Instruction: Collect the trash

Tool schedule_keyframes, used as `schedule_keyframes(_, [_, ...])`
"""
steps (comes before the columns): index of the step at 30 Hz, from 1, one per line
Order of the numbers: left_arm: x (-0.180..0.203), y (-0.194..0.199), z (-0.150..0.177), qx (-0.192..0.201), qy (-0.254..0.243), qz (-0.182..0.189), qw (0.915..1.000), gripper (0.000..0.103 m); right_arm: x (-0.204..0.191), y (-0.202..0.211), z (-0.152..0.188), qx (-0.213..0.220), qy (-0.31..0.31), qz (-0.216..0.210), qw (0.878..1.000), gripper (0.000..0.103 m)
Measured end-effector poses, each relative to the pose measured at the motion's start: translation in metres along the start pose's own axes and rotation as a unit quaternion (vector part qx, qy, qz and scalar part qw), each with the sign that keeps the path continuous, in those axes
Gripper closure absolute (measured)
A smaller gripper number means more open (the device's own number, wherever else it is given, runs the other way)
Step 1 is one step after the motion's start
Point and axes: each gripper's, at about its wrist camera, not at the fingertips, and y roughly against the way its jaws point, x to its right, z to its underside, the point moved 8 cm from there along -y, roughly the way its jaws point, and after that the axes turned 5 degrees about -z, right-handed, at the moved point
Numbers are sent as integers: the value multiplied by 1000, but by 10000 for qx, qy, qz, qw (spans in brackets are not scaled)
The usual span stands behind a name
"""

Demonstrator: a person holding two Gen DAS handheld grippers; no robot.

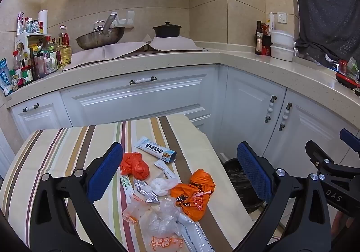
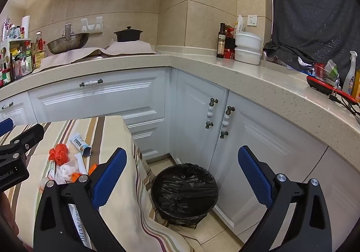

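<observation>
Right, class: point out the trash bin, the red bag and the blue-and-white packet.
trash bin (image 2: 184, 191): right wrist view, on its black liner.
red bag (image 1: 135, 165): left wrist view, middle of the crumpled plastic.
blue-and-white packet (image 1: 155, 149): left wrist view, on the printed face.

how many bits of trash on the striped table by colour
orange bags: 2
white or blue-and-white wrappers: 4
clear plastic bags: 2
white tissue wad: 1
silver foil pack: 1
total: 10, though overlaps make the count rough
</observation>
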Motion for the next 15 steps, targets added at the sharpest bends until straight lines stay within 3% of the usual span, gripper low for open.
schedule_keyframes(15, [3, 0, 3, -20, -26, -11, 10000, 4, -1, 0, -3, 31, -5, -5, 10000, 7])
